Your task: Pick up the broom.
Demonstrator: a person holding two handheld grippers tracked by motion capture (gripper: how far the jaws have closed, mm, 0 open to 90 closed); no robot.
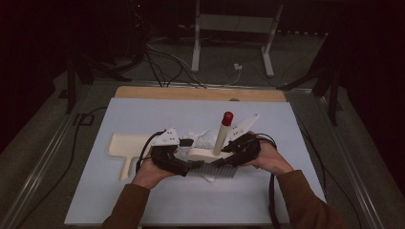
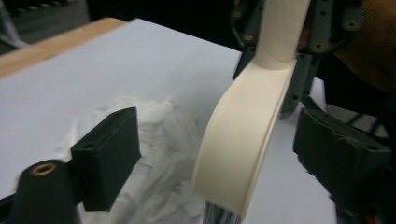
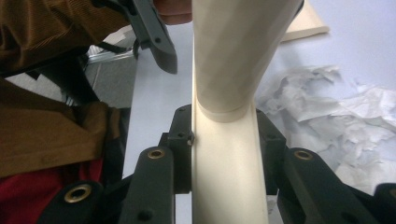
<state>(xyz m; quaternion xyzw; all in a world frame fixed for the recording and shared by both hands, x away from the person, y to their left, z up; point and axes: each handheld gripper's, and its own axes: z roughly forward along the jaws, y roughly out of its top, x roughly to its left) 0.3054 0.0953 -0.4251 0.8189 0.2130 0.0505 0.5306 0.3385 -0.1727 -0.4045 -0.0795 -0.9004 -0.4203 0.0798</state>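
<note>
My right jaws (image 3: 224,140) clamp the brush (image 3: 229,158) by the paper scraps (image 3: 327,112) for sweeping; my left jaws (image 2: 224,154) stand wide around it.

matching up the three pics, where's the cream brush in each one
High view: cream brush at table centre, handle upright, between both grippers.
Left gripper view: its head right of centre, between open jaws.
Right gripper view: centre, clamped by the jaws.
Shared landmark: crumpled white paper.
</note>
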